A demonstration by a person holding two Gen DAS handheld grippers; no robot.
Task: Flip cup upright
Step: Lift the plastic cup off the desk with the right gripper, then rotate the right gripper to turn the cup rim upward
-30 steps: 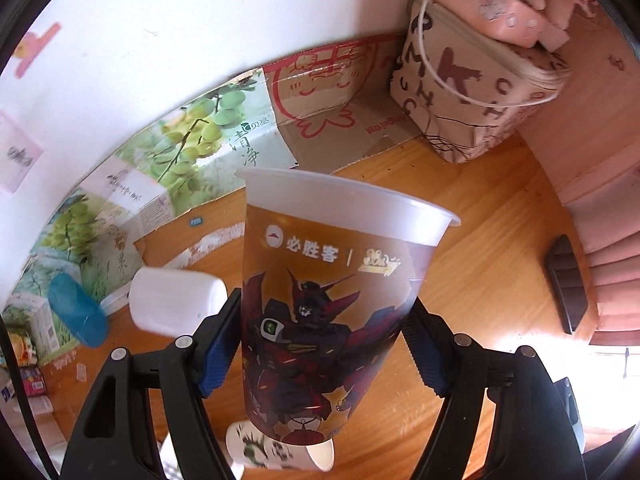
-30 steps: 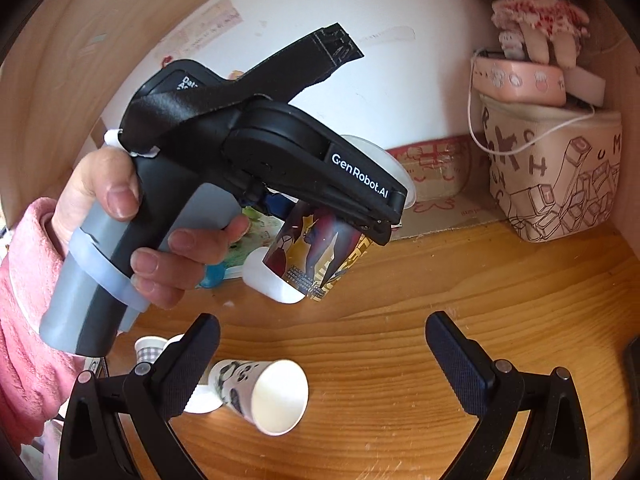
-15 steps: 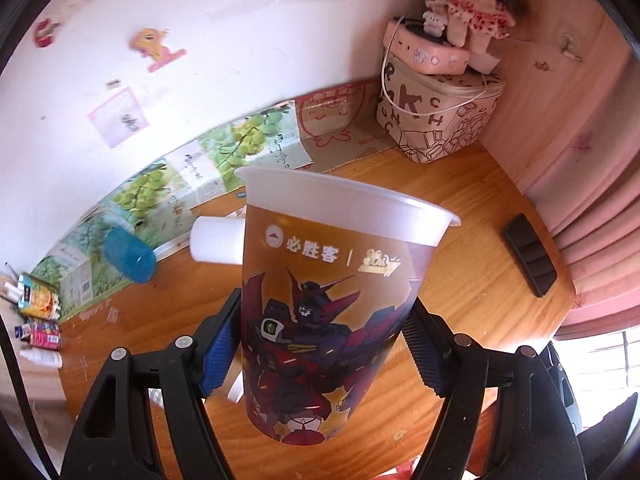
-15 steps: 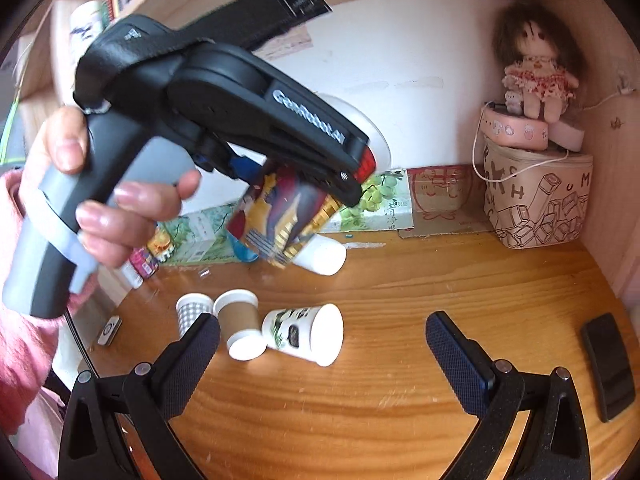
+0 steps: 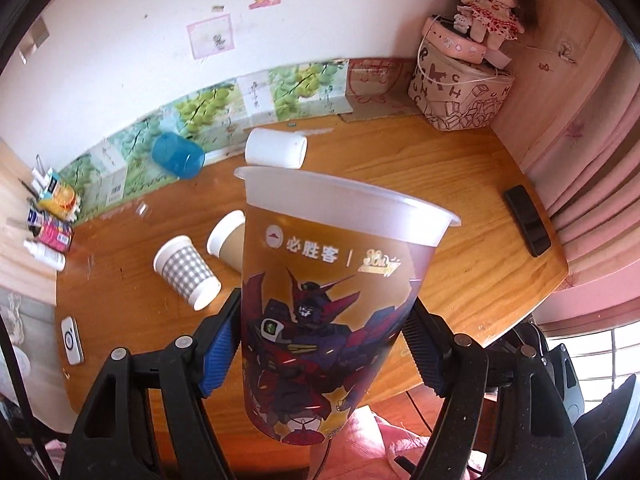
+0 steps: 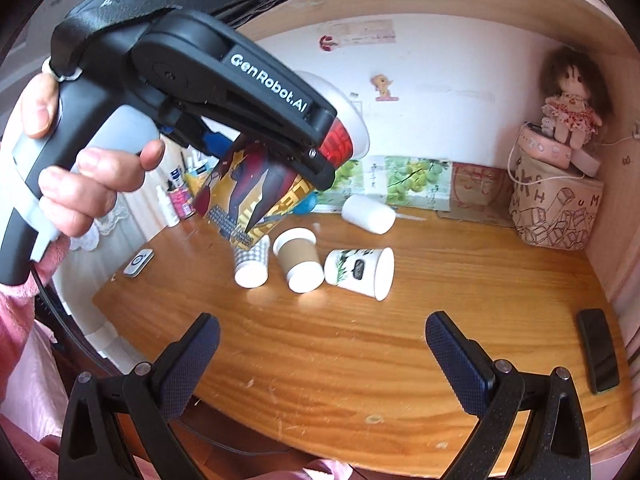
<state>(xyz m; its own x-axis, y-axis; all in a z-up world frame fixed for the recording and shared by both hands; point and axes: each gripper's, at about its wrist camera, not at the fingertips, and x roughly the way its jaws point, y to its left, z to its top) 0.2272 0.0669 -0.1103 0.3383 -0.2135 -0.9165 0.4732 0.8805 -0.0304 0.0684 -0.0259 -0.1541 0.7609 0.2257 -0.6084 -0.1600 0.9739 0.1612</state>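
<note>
My left gripper is shut on a tall plastic cup with a robot print, held high above the wooden table, rim away from the camera. In the right wrist view the cup hangs tilted in the air under the left gripper body. My right gripper is open and empty above the table's front edge. Several cups lie on their sides: a checked cup, a brown sleeved cup, a white printed cup, a plain white cup and a blue cup.
A patterned box with a doll on top stands at the back right. A black phone lies near the right edge. A small white device lies at the left. Bottles and boxes crowd the back left.
The left gripper has lifted the robot-print cup higher and further back from the table, so more of the table shows below. The right gripper has pulled back and up as well.
</note>
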